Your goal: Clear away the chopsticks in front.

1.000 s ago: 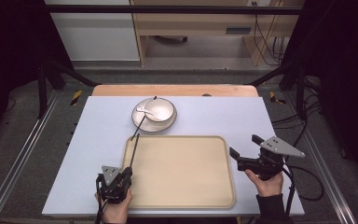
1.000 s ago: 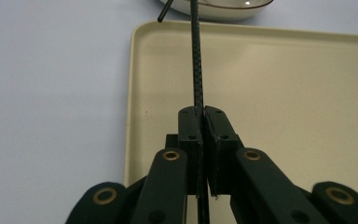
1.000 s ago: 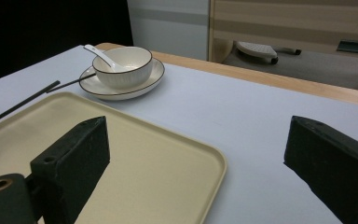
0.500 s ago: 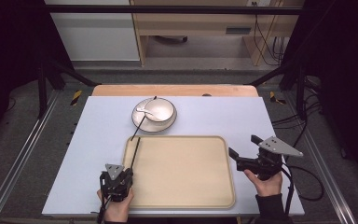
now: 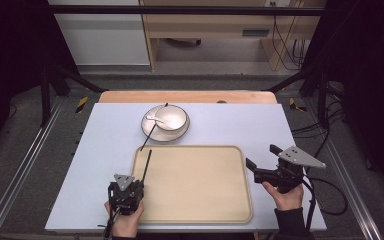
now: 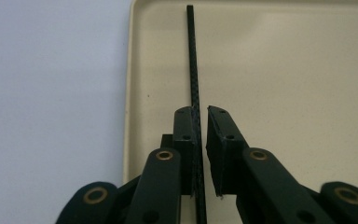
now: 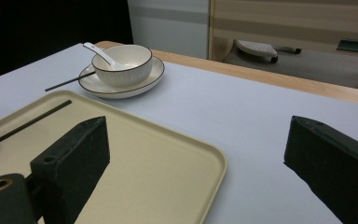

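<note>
A thin black chopstick (image 6: 192, 70) lies along the left side of the beige tray (image 6: 129, 93), its near end between the jaws of my left gripper (image 6: 203, 109). Those jaws have just been opening: the chopstick rests against the left pad and a narrow gap separates it from the right pad. From above, the left gripper (image 5: 140, 182) sits at the tray's (image 5: 247, 180) front left corner with the chopstick (image 5: 147, 161) pointing away from it. My right gripper (image 5: 260, 155) hovers wide open and empty beside the tray's right edge.
Behind the tray stands a white bowl (image 5: 169, 119) on a plate (image 5: 180, 135), with a white spoon (image 5: 155, 118) in it. A second chopstick (image 5: 150, 136) leans across the plate's left rim. The wooden table edge (image 5: 190, 96) runs along the back.
</note>
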`<state>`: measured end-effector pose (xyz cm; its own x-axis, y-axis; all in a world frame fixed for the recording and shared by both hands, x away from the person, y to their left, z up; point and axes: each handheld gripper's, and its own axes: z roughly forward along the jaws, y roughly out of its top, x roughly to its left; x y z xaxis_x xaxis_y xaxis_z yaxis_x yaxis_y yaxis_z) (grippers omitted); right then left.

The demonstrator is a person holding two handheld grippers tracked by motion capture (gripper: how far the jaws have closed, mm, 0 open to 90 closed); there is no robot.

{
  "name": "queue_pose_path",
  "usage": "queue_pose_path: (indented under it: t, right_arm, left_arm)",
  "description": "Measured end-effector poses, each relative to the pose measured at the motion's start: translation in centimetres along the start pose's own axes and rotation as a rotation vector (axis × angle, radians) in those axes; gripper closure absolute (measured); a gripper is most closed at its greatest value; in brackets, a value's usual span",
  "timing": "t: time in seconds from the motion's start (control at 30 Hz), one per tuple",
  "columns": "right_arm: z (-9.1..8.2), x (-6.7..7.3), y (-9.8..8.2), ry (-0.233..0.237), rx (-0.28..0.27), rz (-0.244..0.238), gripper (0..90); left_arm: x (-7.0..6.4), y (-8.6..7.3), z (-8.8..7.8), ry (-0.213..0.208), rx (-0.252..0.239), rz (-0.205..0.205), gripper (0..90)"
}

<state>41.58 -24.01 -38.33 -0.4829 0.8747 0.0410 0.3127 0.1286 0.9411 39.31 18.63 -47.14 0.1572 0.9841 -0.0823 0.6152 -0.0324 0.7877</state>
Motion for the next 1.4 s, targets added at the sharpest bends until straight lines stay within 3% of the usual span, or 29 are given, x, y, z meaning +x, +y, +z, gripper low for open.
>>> queue_pose_path:
  t: [0.1,0.27,0.33,0.37,0.47,0.6,0.73,0.83,0.93,1.03,1.23,1.4]
  right_arm:
    - [-0.1,0.0,0.0,-0.001,-0.002,0.004,6.9]
    - [0.0,-0.1,0.0,-0.003,-0.003,0.002,6.9]
    - [0.0,-0.1,0.0,-0.004,-0.003,0.002,6.9]
    - [0.0,-0.1,0.0,-0.004,-0.003,0.002,6.9]
    - [-0.1,-0.1,0.0,-0.006,-0.003,0.002,6.9]
    - [0.0,-0.2,-0.1,-0.006,-0.002,0.002,6.9]
    - [0.0,-0.2,-0.1,-0.006,0.000,0.003,6.9]
    - [0.0,-0.2,-0.1,-0.008,0.001,0.002,7.0]
    - [0.1,-0.2,-0.1,-0.009,0.002,0.000,7.0]
    - [0.1,-0.2,-0.1,-0.010,0.002,0.001,7.0]
    - [0.0,-0.3,-0.1,-0.010,0.000,0.002,7.0]
    - [0.2,-0.3,-0.2,-0.011,0.004,0.003,7.1]
  left_arm:
    - [0.4,0.9,-0.5,-0.042,-0.031,0.000,72.1]
    - [0.9,2.6,-0.8,-0.120,-0.064,0.046,62.8]
    - [1.0,3.6,-0.7,-0.174,-0.090,0.072,55.5]
    - [1.0,3.6,-0.7,-0.174,-0.090,0.072,53.6]
    - [1.3,4.7,-0.6,-0.226,-0.101,0.093,47.6]
    - [1.7,6.1,-0.2,-0.238,-0.124,0.123,38.7]
    - [2.3,7.3,0.3,-0.275,-0.137,0.118,31.8]
    - [2.7,8.2,0.6,-0.270,-0.151,0.128,26.6]
    - [2.9,9.3,1.0,-0.255,-0.156,0.163,21.2]
    - [3.2,9.9,1.5,-0.259,-0.150,0.163,18.6]
    - [3.6,10.6,2.4,-0.254,-0.144,0.169,17.2]
    - [3.6,11.4,3.2,-0.237,-0.137,0.213,17.2]
